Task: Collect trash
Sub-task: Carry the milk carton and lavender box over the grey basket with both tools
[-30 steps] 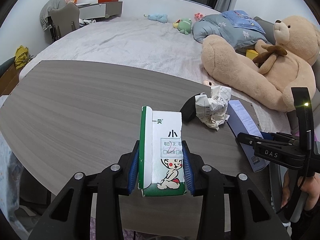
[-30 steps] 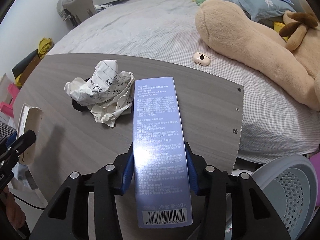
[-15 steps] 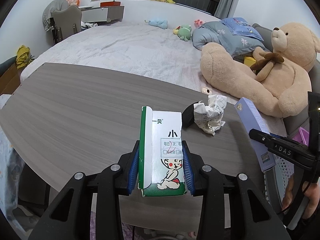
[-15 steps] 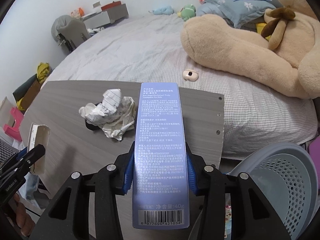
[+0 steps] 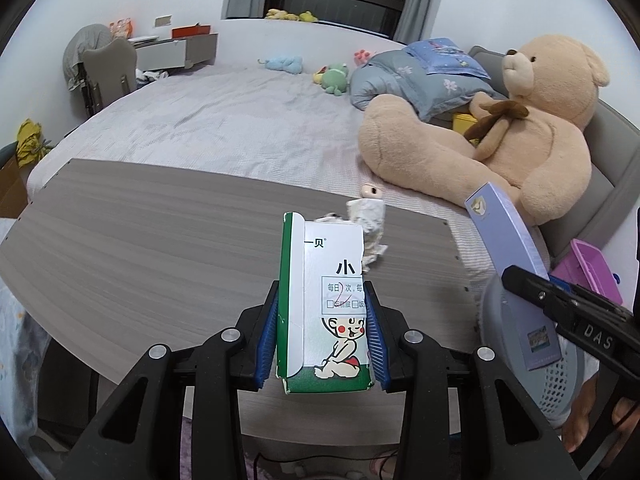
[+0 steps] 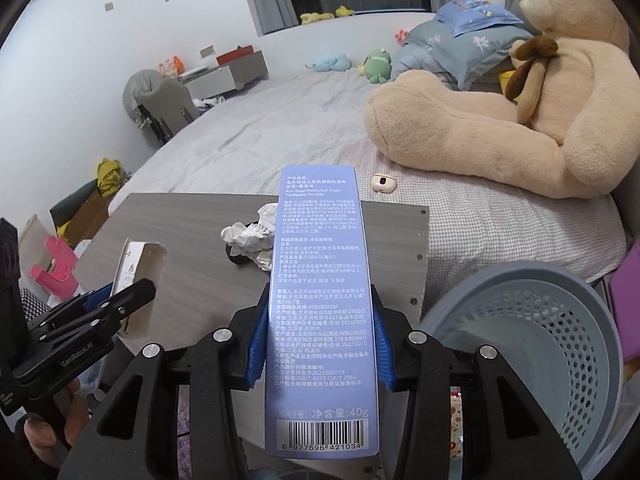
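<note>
My left gripper [image 5: 326,328] is shut on a green and white medicine box [image 5: 320,280], held upright above the near edge of the grey wooden table [image 5: 160,240]. My right gripper [image 6: 318,336] is shut on a long lilac toothpaste box [image 6: 320,280], lifted off the table; that box [image 5: 508,248] also shows at the right of the left wrist view. A crumpled paper ball [image 6: 250,238] lies on the table beside a small black object, partly hidden behind both boxes. A grey perforated trash basket [image 6: 552,344] stands off the table's right end.
A bed [image 5: 224,120] runs behind the table with a large teddy bear [image 5: 500,136], pillows and small plush toys on it. A small beige gadget [image 6: 383,182] lies on the sheet. A purple bin [image 5: 588,268] sits near the basket. A chair [image 5: 108,72] stands far left.
Both grippers have risen and pulled back with their boxes. The toothpaste box has left the tabletop and swung right toward the basket, which now shows large. The paper ball stays put.
</note>
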A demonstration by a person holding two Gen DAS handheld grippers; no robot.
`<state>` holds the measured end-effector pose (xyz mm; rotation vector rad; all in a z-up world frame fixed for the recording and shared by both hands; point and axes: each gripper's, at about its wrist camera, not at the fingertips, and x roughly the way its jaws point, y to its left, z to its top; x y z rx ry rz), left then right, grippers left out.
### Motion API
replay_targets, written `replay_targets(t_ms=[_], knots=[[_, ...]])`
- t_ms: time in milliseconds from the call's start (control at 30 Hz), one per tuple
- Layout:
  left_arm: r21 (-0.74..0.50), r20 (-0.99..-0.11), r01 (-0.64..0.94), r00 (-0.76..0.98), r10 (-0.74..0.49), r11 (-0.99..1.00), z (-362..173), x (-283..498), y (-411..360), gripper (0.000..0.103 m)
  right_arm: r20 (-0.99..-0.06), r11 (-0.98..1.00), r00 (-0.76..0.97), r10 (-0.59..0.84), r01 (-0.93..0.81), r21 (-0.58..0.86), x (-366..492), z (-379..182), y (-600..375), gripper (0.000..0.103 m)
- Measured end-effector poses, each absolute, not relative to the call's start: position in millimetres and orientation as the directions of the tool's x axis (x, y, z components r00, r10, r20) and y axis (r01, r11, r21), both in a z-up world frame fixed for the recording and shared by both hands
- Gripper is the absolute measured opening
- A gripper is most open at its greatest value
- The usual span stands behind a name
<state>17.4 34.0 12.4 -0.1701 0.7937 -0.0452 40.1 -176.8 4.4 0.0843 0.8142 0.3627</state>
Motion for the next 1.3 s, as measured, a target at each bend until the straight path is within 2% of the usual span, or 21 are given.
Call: replay_targets(t_ms=[233, 633, 933, 1300], knots=[[-0.178, -0.703, 0.083, 0.687, -0.185, 0.981, 16.9, 14.1, -10.5, 0.038, -0.670, 0.952, 0.677, 0.306, -0.215, 0.218, 2.2, 9.3, -218.2, 0.042], [-0.161, -0.726, 0.300, 0.610, -0.319, 0.940, 9.1, 26.4, -121.0, 0.038, -0.658, 0.970, 0.734, 0.166, 0.000, 0.245, -29.7, -5.6, -328.0, 0.042], [-0.150, -0.752, 0.401, 0.548, -0.367, 0.904, -4.6, 41.6, -187.0, 0.038, -0.670, 0.955, 0.732, 0.126, 0.093, 0.282, -31.3, -23.7, -375.1, 0.043], [-0.134, -0.770, 0.443, 0.516, -0.374, 0.886, -13.7, 50.2, -217.2, 0.038, -0.693, 0.947, 0.706, 0.144, 0.104, 0.302, -24.3, -40.6, -384.3, 0.043]])
